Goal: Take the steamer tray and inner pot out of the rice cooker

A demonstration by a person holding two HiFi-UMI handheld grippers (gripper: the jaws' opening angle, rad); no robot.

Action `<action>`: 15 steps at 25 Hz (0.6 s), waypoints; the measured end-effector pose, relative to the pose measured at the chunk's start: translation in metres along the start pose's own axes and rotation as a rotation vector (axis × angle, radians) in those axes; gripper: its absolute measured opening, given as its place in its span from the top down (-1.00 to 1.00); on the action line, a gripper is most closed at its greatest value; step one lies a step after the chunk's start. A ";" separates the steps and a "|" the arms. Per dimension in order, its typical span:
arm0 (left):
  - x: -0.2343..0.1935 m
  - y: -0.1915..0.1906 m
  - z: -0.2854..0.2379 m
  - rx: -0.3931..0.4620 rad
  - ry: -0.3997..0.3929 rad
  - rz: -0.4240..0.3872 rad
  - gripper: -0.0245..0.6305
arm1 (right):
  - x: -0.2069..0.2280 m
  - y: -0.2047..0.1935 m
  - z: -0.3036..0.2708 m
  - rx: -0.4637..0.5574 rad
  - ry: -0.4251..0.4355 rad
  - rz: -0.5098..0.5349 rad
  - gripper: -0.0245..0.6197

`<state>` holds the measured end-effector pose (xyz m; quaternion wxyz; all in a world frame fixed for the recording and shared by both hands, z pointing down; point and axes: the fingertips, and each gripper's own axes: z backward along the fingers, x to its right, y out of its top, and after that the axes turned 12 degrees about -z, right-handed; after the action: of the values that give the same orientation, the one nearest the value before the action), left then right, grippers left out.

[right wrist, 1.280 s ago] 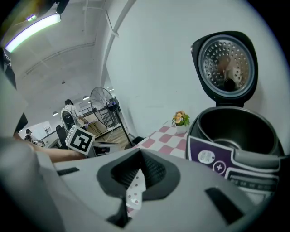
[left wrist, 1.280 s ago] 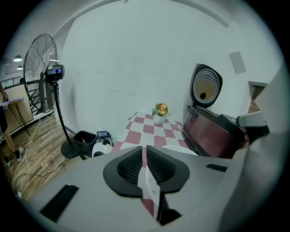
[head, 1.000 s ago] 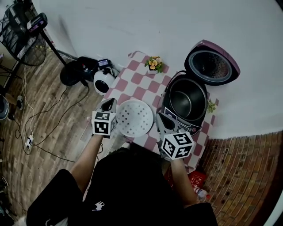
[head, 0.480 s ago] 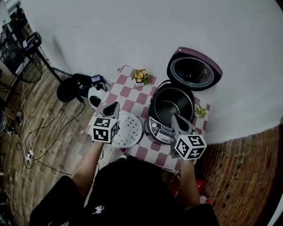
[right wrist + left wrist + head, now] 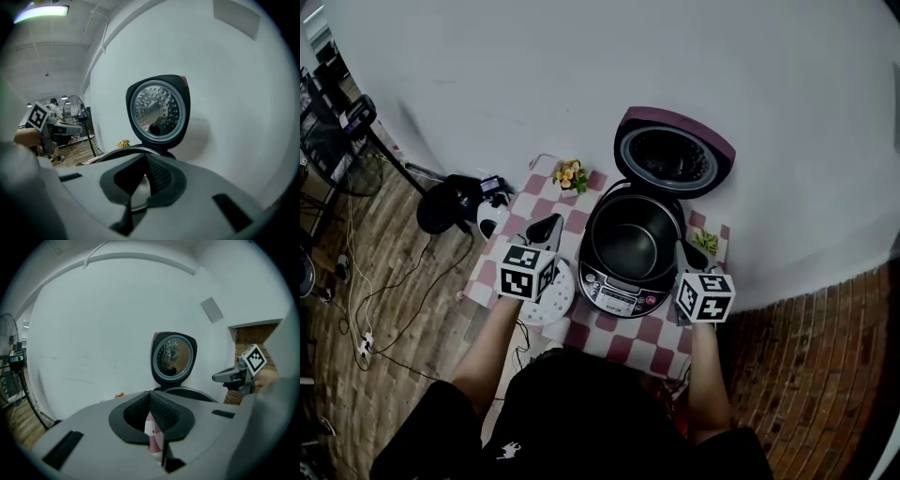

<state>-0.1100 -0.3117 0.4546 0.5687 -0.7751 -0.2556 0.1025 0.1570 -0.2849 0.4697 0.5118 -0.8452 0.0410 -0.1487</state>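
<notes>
The purple rice cooker (image 5: 619,286) stands on the checkered table with its lid (image 5: 673,150) raised. The dark inner pot (image 5: 628,239) sits inside it. The white perforated steamer tray (image 5: 551,298) lies on the table left of the cooker, partly hidden under my left gripper's marker cube. My left gripper (image 5: 550,223) is shut and empty, hovering beside the cooker's left side. My right gripper (image 5: 682,249) is shut and empty at the cooker's right side. In the left gripper view the lid (image 5: 172,357) and pot rim (image 5: 187,392) lie ahead of the left gripper (image 5: 150,397). The right gripper (image 5: 146,161) faces the lid (image 5: 157,111).
A small pot of orange flowers (image 5: 570,175) stands at the table's back left, a little green plant (image 5: 705,242) at the back right. A white and black appliance (image 5: 490,216) and cables lie on the wood floor to the left. The white wall is close behind the cooker.
Both grippers have moved away from the tray area and up to the two sides of the cooker, the left rising. Both stayed shut. The tray lies where it was.
</notes>
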 end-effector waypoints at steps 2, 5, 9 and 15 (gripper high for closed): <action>0.012 0.004 -0.014 -0.021 -0.019 -0.040 0.92 | 0.016 -0.001 -0.008 -0.009 -0.013 0.014 0.91; 0.027 0.007 -0.034 -0.054 -0.031 -0.092 0.91 | 0.034 -0.007 -0.022 -0.033 -0.012 0.030 0.90; 0.042 0.005 -0.059 -0.119 -0.076 -0.137 0.60 | 0.045 -0.021 -0.042 -0.085 0.020 0.036 0.83; 0.060 -0.017 -0.093 -0.273 -0.188 -0.161 0.31 | 0.050 -0.040 -0.057 -0.144 0.036 0.036 0.62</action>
<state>-0.0219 -0.3538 0.5094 0.4381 -0.8091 -0.3805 0.0930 0.1845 -0.3259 0.5399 0.4514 -0.8761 0.0759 -0.1515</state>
